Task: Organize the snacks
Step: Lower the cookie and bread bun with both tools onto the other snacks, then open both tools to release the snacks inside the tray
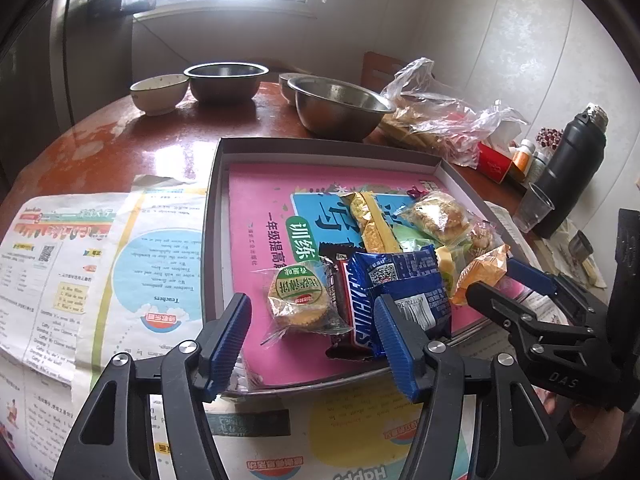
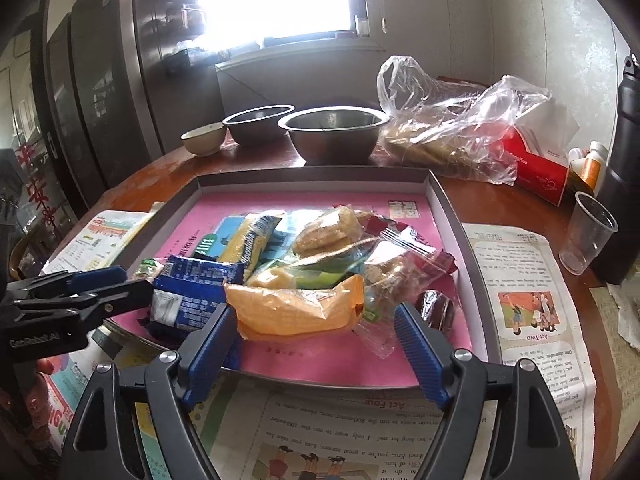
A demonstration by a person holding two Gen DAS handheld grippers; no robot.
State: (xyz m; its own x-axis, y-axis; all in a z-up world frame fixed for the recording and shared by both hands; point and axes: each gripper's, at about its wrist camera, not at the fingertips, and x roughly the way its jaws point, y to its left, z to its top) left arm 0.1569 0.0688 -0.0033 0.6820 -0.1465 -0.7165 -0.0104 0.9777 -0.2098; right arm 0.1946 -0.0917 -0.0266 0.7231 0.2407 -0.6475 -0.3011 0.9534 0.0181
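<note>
Newspaper sheets (image 2: 360, 432) are lying directly under both tools, spread over the reddish wooden table (image 1: 132, 136). The left gripper (image 1: 314, 334) is hovering with its blue-padded fingers (image 1: 226, 340) spread apart and gripping nothing, at the near rim of the grey cardboard box lid (image 1: 214, 216). Just ahead of it, between the finger lines, a round cracker pack with a green label (image 1: 298, 300) is resting on the pink booklet lining the lid; a Snickers bar (image 1: 354, 312) is lying beside it to the right, partly under a dark blue biscuit packet (image 1: 404, 280), which is sitting just beyond the right finger.

The right gripper (image 2: 314, 336) is likewise standing open and empty at the lid's near edge, seen from the left wrist as a black tool (image 1: 532, 312) off to the right. An orange snack packet (image 2: 296, 308) is lying straight ahead of it, reaching almost to its left finger, with a small dark-wrapped sweet (image 2: 438, 312) close beside its right finger. Farther in, a yellow-and-blue wafer pack (image 2: 250, 240) and clear-wrapped cookies (image 2: 324, 232) are piling together mid-lid.

Beyond the lid, two steel bowls (image 2: 334, 138) and a ceramic bowl (image 2: 202, 140) are standing at the table's far side, with a crumpled plastic bag (image 2: 448, 124) further right. A clear plastic cup (image 2: 588, 236) is standing right of the lid, next to a black thermos (image 1: 568, 176).
</note>
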